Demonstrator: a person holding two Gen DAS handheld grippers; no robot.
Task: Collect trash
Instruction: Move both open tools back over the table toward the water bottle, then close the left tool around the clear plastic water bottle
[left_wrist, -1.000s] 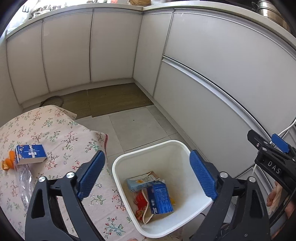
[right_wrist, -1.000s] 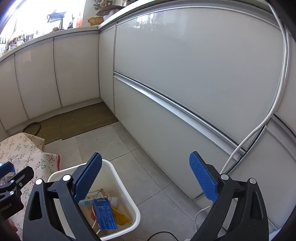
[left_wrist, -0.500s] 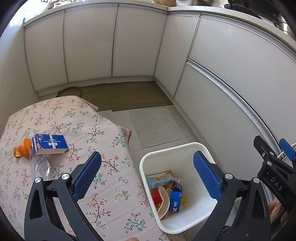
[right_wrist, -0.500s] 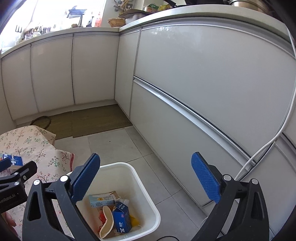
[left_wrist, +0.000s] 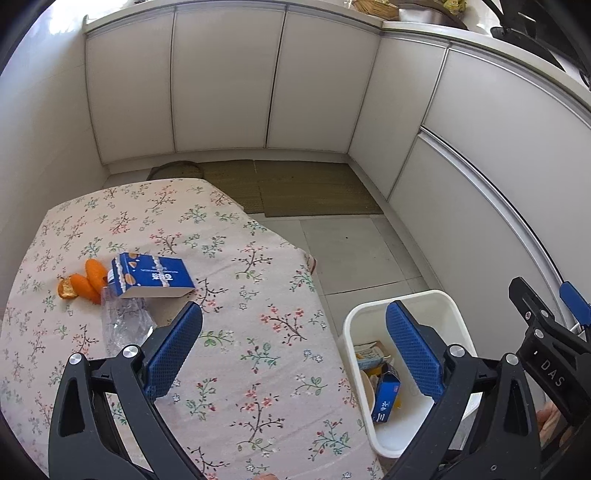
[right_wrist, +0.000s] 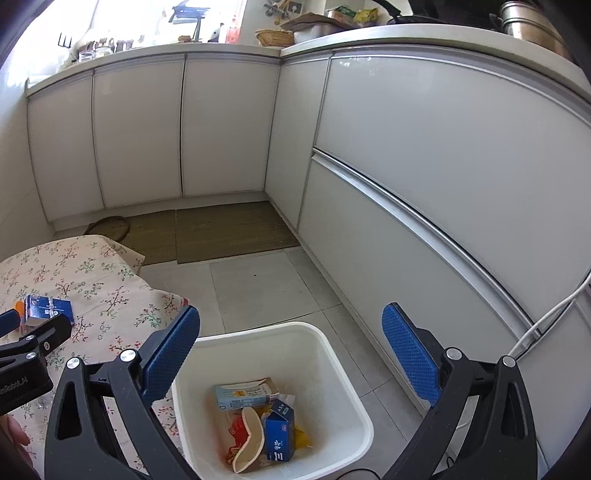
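Lying on the table at far left are orange peels, a blue carton and a crumpled plastic bottle. Left tongs gape empty above the cloth. Right tongs, also apart, hover over the white bin of trash.

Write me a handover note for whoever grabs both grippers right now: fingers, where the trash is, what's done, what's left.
Left gripper: open, empty, above the floral tablecloth.
Right gripper: open, empty, over the white bin on the floor beside the table.
Done: the bin holds a small blue carton, a pale blue carton and wrappers.
Left on the table: blue box, orange peels touching it, and a crumpled clear plastic bottle lying partly under the box.
Next, probably: left gripper takes the blue box, the nearest piece ahead of its fingers.
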